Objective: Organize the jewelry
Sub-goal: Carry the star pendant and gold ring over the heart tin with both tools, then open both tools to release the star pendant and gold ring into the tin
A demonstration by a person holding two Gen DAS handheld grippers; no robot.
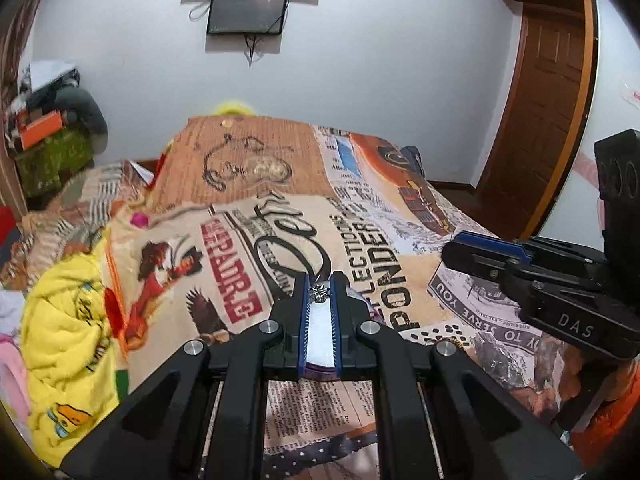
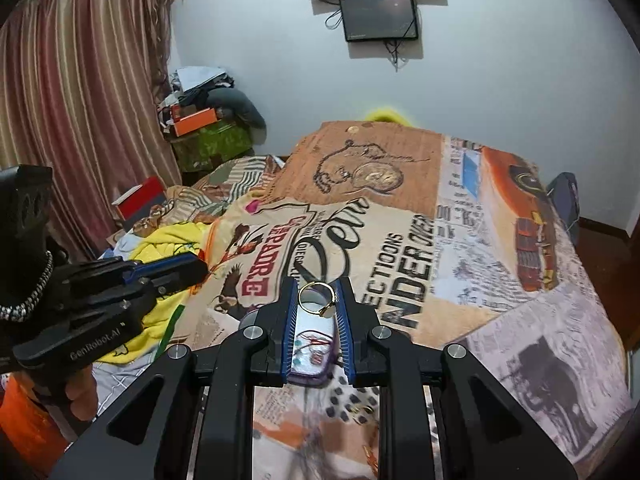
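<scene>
Gold ring (image 2: 318, 298) sits pinched between the right gripper (image 2: 319, 294) fingertips, band upright, flat oval face turned toward the right pad. Right jaws closed on it. Left gripper (image 1: 319, 290) jaws closed on a small silver star-shaped piece (image 1: 319, 293) right at the tips; can't tell whether it's an earring or a pendant.

Landmark: purple-rimmed jewelry case (image 2: 312, 354) lying on the printed bedspread (image 2: 400, 248). In the right wrist view the ring hangs above the case's far end; the case shows between the fingers, a few small red and blue bits inside, too small to identify. In the left wrist view only a white strip and purple edge of the case (image 1: 320, 344) show under the star piece.

Left gripper shows beside the case in the right view, to its left (image 2: 192, 266). Yellow cloth (image 2: 168, 248) heaped left of the case. Past the case, across the bed, two dark wall-mounted screens (image 2: 378, 14). Curtain (image 2: 80, 100) far left of it, wooden door (image 1: 548, 92) far right.
</scene>
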